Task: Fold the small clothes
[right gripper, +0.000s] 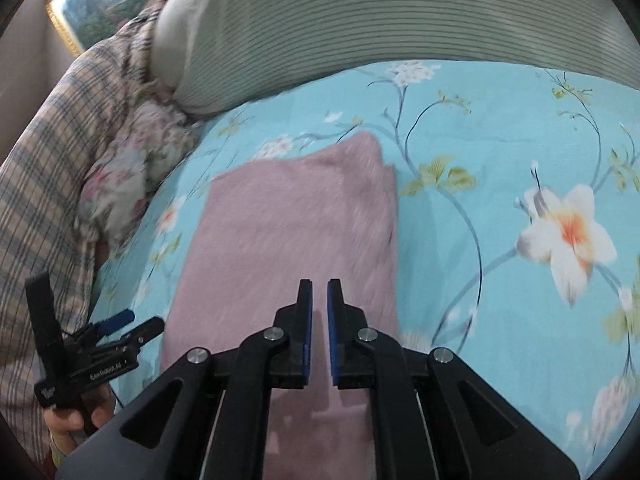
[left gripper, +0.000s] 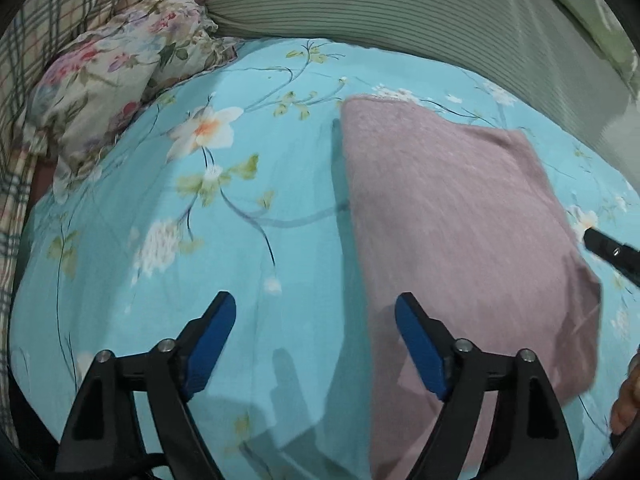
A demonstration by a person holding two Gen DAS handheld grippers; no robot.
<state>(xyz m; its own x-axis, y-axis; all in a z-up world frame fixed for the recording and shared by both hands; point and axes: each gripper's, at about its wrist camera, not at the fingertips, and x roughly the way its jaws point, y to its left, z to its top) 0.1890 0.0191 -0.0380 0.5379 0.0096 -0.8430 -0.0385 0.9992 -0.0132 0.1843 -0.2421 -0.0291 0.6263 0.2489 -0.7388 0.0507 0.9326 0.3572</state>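
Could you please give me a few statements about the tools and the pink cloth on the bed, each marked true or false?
1. The left tool is open. True.
2. The right tool is wide open. False: its fingers stand nearly together, with only a thin gap.
3. The pink cloth lies on a blue floral sheet. True.
4. The left tool grips the cloth. False: it holds nothing.
5. A striped pillow lies beyond the cloth. True.

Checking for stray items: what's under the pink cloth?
The folded pink cloth lies flat on the blue floral bedsheet, which shows all round it. Whatever sits directly beneath the cloth, or between its layers, is covered.
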